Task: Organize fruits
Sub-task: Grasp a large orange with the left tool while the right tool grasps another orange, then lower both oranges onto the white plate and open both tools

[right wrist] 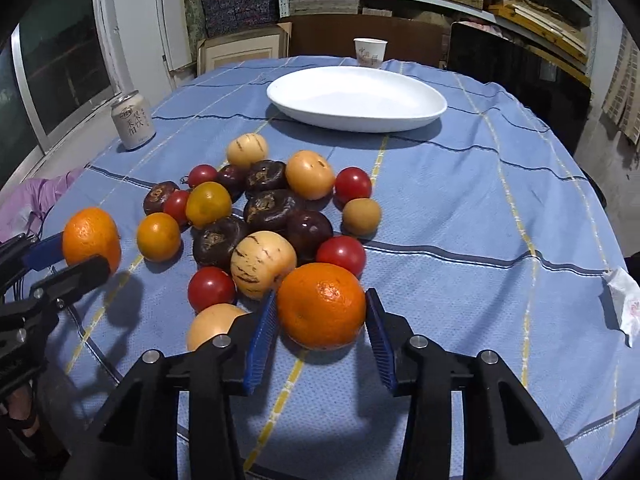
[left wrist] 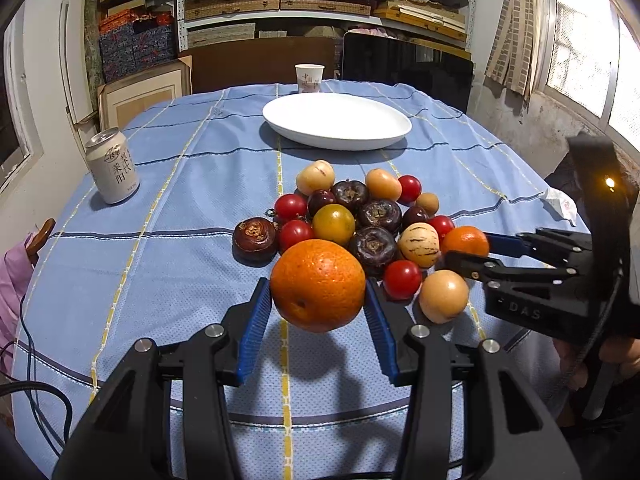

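My left gripper (left wrist: 316, 292) is shut on a large orange (left wrist: 318, 284), which hangs just above the blue cloth with its shadow beneath. In the right wrist view the same gripper (right wrist: 76, 256) shows at the left, with that orange (right wrist: 91, 236) in it. My right gripper (right wrist: 322, 304) is shut on a second orange (right wrist: 322, 306) at the near edge of the fruit pile (right wrist: 260, 216), both blue pads pressing its sides. The left wrist view shows this gripper (left wrist: 468, 250) at the right with its orange (left wrist: 466, 240). A white oval plate (left wrist: 336, 120) (right wrist: 356, 98) lies beyond the pile.
The pile holds red tomatoes, dark brown fruits, striped pale fruits and yellow ones. A drink can (left wrist: 112, 166) stands at the left, a paper cup (left wrist: 309, 77) behind the plate, a crumpled tissue (right wrist: 624, 304) at the right edge. Shelves with boxes fill the back wall.
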Demonstrator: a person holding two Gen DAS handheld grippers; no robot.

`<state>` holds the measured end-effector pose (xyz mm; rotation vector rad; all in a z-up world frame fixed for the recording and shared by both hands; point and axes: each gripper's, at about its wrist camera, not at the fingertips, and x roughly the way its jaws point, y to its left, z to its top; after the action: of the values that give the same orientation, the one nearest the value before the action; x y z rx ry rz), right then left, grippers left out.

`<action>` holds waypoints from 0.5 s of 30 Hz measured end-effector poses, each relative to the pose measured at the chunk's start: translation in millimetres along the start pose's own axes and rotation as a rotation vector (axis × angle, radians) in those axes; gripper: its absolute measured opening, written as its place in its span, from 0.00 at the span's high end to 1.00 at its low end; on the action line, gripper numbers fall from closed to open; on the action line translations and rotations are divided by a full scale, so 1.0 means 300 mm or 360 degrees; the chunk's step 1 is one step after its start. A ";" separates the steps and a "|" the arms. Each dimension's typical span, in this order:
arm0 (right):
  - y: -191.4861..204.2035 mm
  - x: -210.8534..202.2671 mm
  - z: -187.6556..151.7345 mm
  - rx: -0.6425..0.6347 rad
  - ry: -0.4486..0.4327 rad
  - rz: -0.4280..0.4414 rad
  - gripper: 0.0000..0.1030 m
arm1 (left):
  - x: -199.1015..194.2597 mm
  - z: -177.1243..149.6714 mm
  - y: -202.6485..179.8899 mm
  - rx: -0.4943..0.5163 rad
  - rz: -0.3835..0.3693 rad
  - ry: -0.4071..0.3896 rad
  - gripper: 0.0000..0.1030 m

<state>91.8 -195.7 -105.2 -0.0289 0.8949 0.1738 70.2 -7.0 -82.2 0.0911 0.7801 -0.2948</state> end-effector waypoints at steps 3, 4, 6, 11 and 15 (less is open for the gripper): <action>-0.019 -0.043 -0.009 0.0012 -0.0054 0.0006 0.57 | -0.005 0.004 0.005 -0.0008 0.0005 -0.0012 0.55; -0.027 -0.058 -0.008 0.0021 -0.0071 0.0008 0.57 | -0.010 0.009 0.008 -0.0009 0.0002 -0.0018 0.55; -0.043 -0.091 -0.002 0.0025 -0.0102 0.0008 0.57 | -0.018 0.017 0.007 -0.0008 0.0000 -0.0034 0.55; -0.094 -0.163 0.046 0.0028 -0.0195 -0.0019 0.57 | -0.033 0.057 0.018 -0.0020 -0.0010 -0.0059 0.55; -0.142 -0.205 0.131 0.0021 -0.0280 -0.0045 0.57 | -0.049 0.146 0.042 -0.0040 -0.0050 -0.0095 0.55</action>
<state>91.4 -242.5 -34.6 -0.0139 0.7194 0.1417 93.8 0.1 -41.3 0.0464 0.7262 -0.3159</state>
